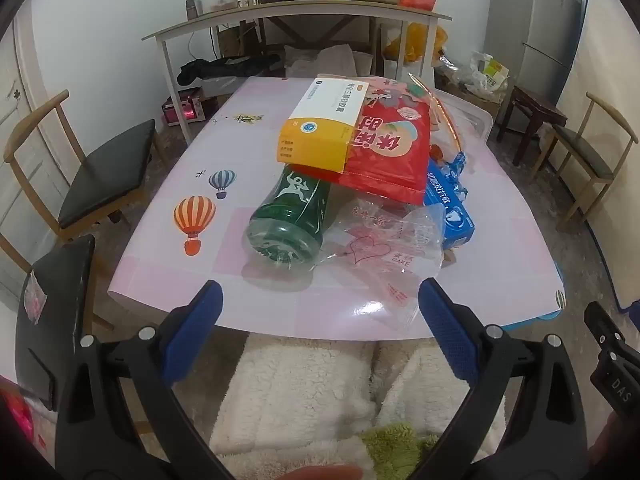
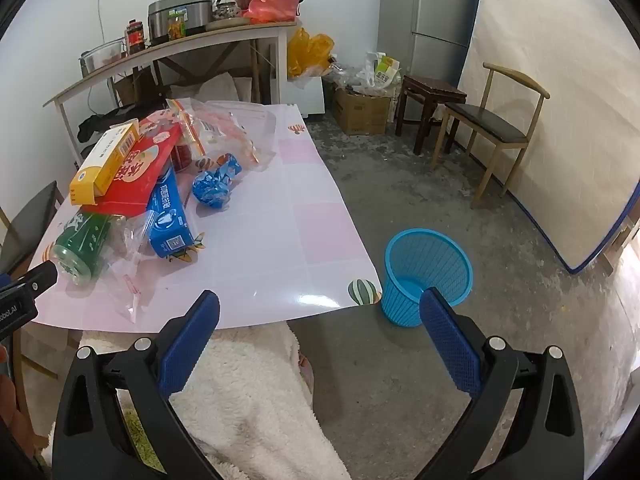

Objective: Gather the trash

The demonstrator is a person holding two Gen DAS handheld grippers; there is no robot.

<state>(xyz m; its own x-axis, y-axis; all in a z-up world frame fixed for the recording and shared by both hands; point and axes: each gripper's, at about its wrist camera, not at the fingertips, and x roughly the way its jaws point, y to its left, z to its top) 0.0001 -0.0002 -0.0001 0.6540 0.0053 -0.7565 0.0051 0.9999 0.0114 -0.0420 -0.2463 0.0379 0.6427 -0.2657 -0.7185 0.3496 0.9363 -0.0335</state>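
A pile of trash lies on the pink table (image 1: 280, 312): a green plastic bottle (image 1: 290, 216) on its side, a yellow and white box (image 1: 324, 126) on a red snack bag (image 1: 390, 148), a blue box (image 1: 450, 208), a clear cake bag (image 1: 384, 248) and a crumpled blue wrapper (image 2: 216, 184). My left gripper (image 1: 318, 300) is open and empty at the table's near edge, in front of the bottle. My right gripper (image 2: 320, 308) is open and empty over the table's near right corner. A blue mesh wastebasket (image 2: 424, 272) stands on the floor right of the table.
Wooden chairs stand left (image 1: 100, 176) and right (image 2: 492, 128) of the table. A side table (image 1: 296, 16) with jars and a cooker stands behind. A dark stool (image 2: 432, 96), a cardboard box (image 2: 360, 112) and a fridge (image 2: 440, 16) line the far wall.
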